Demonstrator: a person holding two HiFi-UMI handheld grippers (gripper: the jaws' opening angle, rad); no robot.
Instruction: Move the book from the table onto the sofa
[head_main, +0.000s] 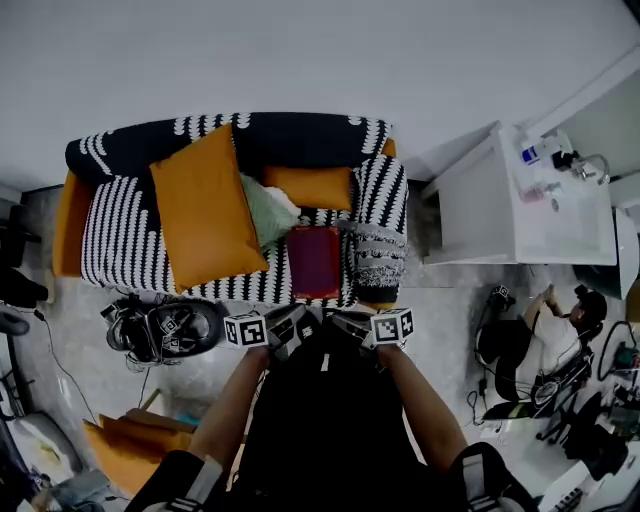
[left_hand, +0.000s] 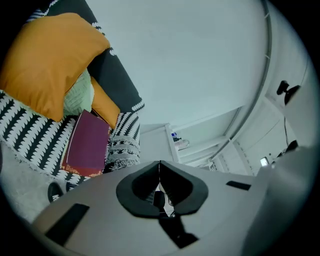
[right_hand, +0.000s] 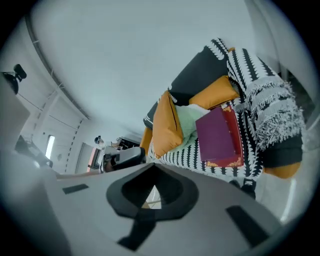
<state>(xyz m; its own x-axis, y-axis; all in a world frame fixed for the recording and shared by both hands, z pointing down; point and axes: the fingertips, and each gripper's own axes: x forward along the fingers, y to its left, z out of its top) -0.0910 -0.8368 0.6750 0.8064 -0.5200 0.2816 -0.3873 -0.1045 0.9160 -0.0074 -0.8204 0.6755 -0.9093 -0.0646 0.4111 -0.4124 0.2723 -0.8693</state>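
The purple book (head_main: 314, 262) lies, flat as far as I can tell, on the sofa (head_main: 120, 240) seat near the big orange pillow (head_main: 205, 205), so the job looks done, which is likely why the left gripper (left_hand: 159, 167) and right gripper (right_hand: 150, 172) hang away from it, jaws shut on nothing.

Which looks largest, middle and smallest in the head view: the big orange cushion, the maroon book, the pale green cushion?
1. big orange cushion
2. maroon book
3. pale green cushion, partly hidden by the orange one, so judged on its visible part only
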